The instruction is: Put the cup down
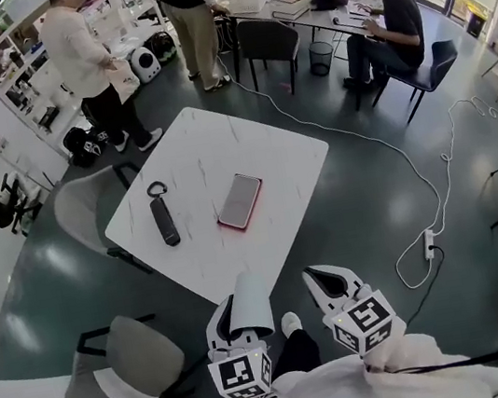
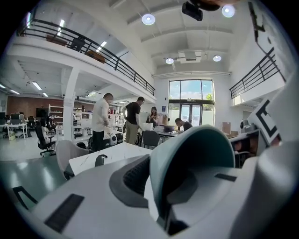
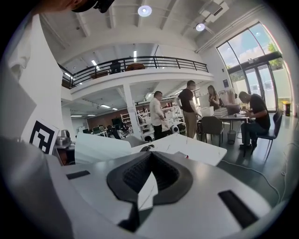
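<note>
Left tool [image 1: 240,327] clamped on a white cup [image 1: 250,299], held up by the near corner of the counter [image 1: 268,143]. Right tool [image 3: 150,158] pinched together, holding nothing. Looks light and thin, easy to squash. Best gripped softly by the sides.

A phone [image 1: 240,201] and a black remote [image 1: 165,221] lay apart on a white table [image 1: 289,153]. Beyond it stood a person in white [image 1: 81,56] and one in black [image 1: 191,23]; a third [image 1: 393,23] sat at a desk [image 1: 323,18].

Grey-white left tongs [image 1: 236,318] and right tongs [image 1: 324,280], black ribbed pads [image 3: 135,175]; marker cubes [image 1: 242,374]; white sleeves [image 1: 448,370]
</note>
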The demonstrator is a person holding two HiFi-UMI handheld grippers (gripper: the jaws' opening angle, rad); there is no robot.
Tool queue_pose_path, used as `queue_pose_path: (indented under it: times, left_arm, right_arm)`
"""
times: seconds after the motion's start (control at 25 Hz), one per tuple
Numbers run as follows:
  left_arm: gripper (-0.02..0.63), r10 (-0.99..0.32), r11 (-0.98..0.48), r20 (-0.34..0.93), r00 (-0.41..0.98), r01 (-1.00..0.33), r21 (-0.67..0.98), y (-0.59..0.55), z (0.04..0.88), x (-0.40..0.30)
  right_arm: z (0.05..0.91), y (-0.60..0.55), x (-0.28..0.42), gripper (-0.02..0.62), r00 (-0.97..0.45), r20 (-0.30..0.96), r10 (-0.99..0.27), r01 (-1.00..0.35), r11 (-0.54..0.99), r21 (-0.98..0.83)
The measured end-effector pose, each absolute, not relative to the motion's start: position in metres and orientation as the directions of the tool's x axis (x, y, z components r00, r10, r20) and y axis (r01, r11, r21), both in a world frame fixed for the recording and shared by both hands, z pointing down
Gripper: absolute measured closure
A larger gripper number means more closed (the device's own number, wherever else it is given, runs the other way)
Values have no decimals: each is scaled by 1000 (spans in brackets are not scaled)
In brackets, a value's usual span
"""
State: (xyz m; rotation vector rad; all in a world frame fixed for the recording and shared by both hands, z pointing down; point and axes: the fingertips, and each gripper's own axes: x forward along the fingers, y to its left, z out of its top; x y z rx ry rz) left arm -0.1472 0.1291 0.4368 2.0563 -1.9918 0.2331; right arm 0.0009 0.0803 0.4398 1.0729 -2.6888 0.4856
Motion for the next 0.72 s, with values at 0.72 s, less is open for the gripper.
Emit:
queue_pose_path:
  times: [0.72]
  left_arm:
    - [575, -955, -11, 296, 36, -996, 85, 43, 431, -206]
  right_arm:
    - [424, -5, -55, 591, -714, 301, -632, -695, 695, -188]
